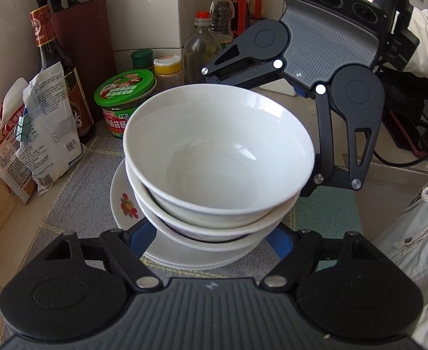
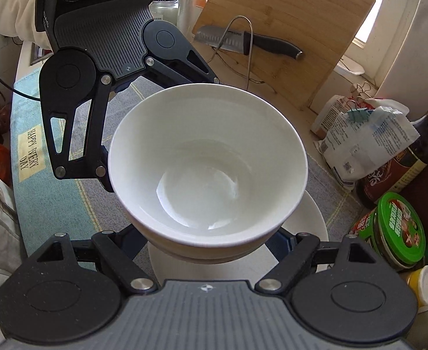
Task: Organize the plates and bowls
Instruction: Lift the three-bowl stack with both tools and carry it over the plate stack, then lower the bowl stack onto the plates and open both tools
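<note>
A: How many bowls [image 1: 218,157]?

B: Three white ones, nested, on a stack of plates [image 1: 126,204]; I see at least two plates, the top one with a red flower print. The stack is above a grey checked cloth [image 1: 77,192] on the surface.

A: And the grippers?

B: Two. The left gripper [image 1: 214,240] and the right gripper [image 2: 211,243] each straddle the stack from opposite sides, blue pads against it, gripping it.

A: Nearby?

B: One green-lidded jar [image 1: 125,87], one dark bottle [image 1: 61,73], one knife [image 2: 249,42].
</note>
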`<state>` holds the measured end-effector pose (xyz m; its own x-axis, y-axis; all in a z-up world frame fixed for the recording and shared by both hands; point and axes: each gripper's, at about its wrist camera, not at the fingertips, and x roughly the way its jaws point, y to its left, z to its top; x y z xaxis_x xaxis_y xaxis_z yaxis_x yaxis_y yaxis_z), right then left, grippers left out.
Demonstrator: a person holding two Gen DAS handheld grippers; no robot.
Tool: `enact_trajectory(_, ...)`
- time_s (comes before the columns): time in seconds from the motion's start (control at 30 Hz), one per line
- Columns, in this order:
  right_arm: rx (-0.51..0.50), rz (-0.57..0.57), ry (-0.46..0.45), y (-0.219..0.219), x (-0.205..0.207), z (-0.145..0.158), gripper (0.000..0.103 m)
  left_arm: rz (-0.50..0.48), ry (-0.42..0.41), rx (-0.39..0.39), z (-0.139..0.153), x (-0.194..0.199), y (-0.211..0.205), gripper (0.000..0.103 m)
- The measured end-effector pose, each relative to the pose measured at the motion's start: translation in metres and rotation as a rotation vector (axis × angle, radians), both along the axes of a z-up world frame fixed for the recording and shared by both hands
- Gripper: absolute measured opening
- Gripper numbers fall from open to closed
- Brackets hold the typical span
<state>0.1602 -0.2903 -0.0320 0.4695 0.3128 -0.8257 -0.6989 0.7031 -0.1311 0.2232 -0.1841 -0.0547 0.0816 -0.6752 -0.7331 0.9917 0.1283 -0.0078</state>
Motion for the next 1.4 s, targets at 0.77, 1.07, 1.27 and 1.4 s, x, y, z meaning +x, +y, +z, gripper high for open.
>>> enact_trajectory(0.77, -0.007, -0.030, 0.045, -0.039, 0.026, -0.026, 0.088, 0.008, 0.026, 0.025, -0.029, 0.022, -0.038, 0.081)
enact_trajectory(1.07, -0.016, -0.042, 0.034, -0.039, 0.028, -0.027, 0.098, 0.021, 0.031, 0.010, -0.027, 0.024, -0.037, 0.083)
enact_trajectory(1.27, -0.008, -0.047, 0.004, -0.037, 0.022, -0.024, 0.103, 0.076, -0.010, -0.014, -0.019, 0.018, -0.032, 0.099)
enact_trajectory(1.4, 0.006, -0.068, -0.002, -0.040, 0.017, -0.023, 0.103, 0.121, -0.049, -0.030, -0.011, 0.002, -0.022, 0.100)
